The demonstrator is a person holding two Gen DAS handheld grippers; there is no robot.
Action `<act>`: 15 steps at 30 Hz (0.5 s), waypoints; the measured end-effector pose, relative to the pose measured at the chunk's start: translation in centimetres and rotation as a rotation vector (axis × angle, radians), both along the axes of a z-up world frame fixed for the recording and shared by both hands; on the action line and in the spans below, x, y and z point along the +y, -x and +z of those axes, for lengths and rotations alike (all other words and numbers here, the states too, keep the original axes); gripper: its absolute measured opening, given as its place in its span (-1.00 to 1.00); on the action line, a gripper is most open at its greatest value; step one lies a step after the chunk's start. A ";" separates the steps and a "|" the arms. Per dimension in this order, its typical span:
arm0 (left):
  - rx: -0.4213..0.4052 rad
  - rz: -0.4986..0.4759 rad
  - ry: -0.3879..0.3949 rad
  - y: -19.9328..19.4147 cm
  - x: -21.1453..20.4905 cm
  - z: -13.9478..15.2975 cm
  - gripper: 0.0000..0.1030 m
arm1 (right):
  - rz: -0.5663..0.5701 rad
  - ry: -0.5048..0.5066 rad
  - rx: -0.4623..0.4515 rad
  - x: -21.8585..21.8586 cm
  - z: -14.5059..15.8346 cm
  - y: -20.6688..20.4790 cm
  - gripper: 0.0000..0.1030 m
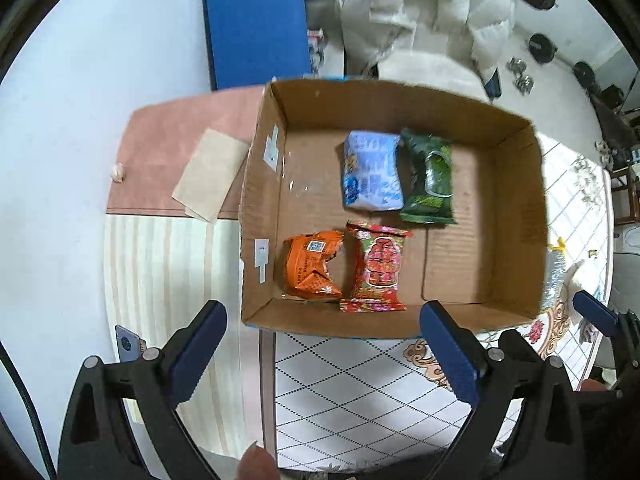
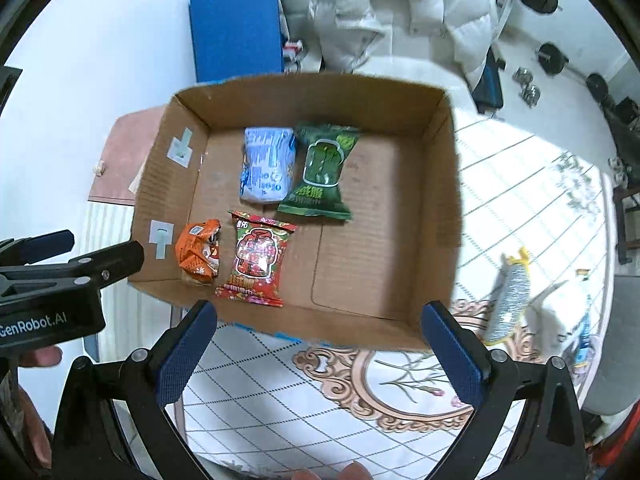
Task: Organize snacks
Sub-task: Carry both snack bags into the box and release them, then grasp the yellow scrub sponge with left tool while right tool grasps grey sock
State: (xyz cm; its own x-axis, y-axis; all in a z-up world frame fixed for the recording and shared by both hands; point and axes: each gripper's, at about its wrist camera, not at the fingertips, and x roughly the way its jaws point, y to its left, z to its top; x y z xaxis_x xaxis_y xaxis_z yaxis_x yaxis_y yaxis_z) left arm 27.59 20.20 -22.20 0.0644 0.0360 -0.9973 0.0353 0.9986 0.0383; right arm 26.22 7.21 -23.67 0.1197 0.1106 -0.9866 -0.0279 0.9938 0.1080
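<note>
An open cardboard box (image 1: 516, 208) (image 2: 440, 200) sits on the table. Inside lie four snack packs: light blue (image 1: 372, 170) (image 2: 267, 164), dark green (image 1: 430, 178) (image 2: 322, 172), orange (image 1: 312, 266) (image 2: 199, 250) and red (image 1: 378, 268) (image 2: 256, 258). A silver pack with yellow ends (image 2: 508, 296) (image 1: 554, 276) lies on the table right of the box. My left gripper (image 1: 324, 354) hovers open before the box's near wall, holding nothing. My right gripper (image 2: 320, 354) is open too, empty, near the box's front edge; the left gripper's body (image 2: 60, 280) shows at its left.
The table has a patterned cloth (image 2: 360, 400), a pink mat (image 1: 168, 148) and a brown paper piece (image 1: 210, 174) left of the box. White items (image 2: 556, 316) lie by the silver pack. A blue pad (image 1: 256, 24) and white jacket (image 1: 432, 20) are beyond.
</note>
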 end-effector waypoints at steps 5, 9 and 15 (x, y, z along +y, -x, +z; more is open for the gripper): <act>-0.096 -0.014 -0.020 2.9 -1.0 2.7 0.98 | -0.006 -0.012 -0.064 -1.3 3.2 2.5 1.00; -0.151 -0.005 -0.007 4.8 -1.2 4.4 0.99 | 0.000 -0.020 -0.099 -1.7 5.1 4.0 1.00; -0.174 -0.003 0.019 6.5 -2.4 6.4 0.99 | 0.007 -0.066 -0.117 -2.6 6.6 5.7 1.00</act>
State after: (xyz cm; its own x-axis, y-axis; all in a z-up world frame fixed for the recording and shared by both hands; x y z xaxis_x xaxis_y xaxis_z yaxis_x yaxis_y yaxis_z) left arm 21.09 17.76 -15.80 0.2358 0.0163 -0.9717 0.0332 0.9991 0.0248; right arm 20.51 4.66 -17.03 0.2326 0.1761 -0.9565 -0.0507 0.9843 0.1689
